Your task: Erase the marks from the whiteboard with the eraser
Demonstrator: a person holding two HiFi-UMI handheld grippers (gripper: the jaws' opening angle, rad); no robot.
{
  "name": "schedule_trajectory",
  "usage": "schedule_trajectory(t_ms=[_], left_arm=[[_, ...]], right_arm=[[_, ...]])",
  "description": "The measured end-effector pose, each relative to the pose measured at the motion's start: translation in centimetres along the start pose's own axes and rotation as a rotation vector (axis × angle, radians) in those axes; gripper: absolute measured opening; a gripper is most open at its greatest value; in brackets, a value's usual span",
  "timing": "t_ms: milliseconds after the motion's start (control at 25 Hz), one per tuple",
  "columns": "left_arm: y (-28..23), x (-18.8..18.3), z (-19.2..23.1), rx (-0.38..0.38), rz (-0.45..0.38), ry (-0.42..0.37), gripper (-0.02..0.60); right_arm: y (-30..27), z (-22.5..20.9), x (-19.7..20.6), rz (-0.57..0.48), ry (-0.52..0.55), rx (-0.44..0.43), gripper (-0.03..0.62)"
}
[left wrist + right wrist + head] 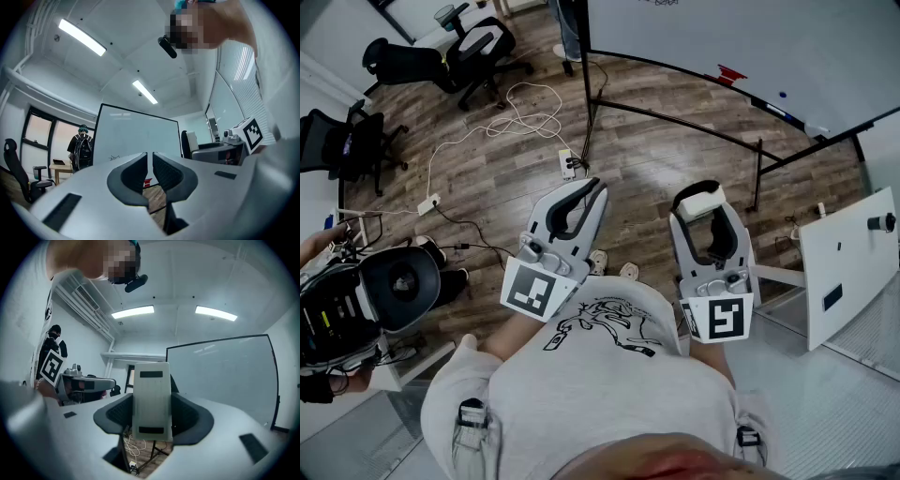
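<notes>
While the eraser (pixel 151 399) sits clamped between the jaws of the right gripper (pixel 699 193), the whiteboard (pixel 750 37) stands well apart.
The left gripper (pixel 587 187) is empty, jaws nearly together. Best carry the eraser to the small marks (pixel 114 157) near the board's lower left corner, press its face flat and wipe evenly.

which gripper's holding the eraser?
The right gripper: its jaws clamp the white eraser. The left gripper has its jaws closed on nothing.
</notes>
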State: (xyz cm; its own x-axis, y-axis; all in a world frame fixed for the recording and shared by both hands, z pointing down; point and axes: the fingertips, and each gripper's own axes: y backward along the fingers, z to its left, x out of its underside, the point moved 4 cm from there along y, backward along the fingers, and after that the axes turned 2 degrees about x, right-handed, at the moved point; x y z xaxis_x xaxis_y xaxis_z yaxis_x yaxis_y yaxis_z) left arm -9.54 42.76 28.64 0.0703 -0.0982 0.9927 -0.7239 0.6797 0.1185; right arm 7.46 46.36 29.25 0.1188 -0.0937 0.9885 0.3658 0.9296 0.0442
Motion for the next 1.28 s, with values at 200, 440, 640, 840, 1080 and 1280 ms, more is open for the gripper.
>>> schedule_trajectory(t_ms=[200, 440, 640, 840, 1080, 1280], left_arm=[[0.4, 0.1, 1.7, 0.016, 0.000, 0.007, 0.049], [1.8, 0.3, 4.9, 0.020, -0.014, 0.009, 0.049], [2.7, 0.6, 7.2, 0.030, -0.009, 0.010, 0.049], [2.3, 1.0, 8.6, 0.028, 0.021, 0.026, 0.049], [0.3, 1.5, 9.8, 0.026, 0.025, 0.034, 0.044], [-3.4, 1.9, 9.8, 0.043, 0.031, 0.027, 0.043]], right_arm=[[-1.3, 0.9, -0.2, 0.001, -0.009, 0.001, 0.258], [-3.3, 2.8, 0.1, 0.005, -0.015, 0.032, 0.258], [-4.8, 4.6, 0.6, 0.028, -0.015, 0.031, 0.258], [-6.7, 4.6, 0.8, 0.043, -0.003, 0.032, 0.258], [-8.6, 3.0, 1.2, 0.048, 0.019, 0.042, 0.258], [-9.9, -0.1, 2.1, 0.042, 0.013, 0.057, 0.258]])
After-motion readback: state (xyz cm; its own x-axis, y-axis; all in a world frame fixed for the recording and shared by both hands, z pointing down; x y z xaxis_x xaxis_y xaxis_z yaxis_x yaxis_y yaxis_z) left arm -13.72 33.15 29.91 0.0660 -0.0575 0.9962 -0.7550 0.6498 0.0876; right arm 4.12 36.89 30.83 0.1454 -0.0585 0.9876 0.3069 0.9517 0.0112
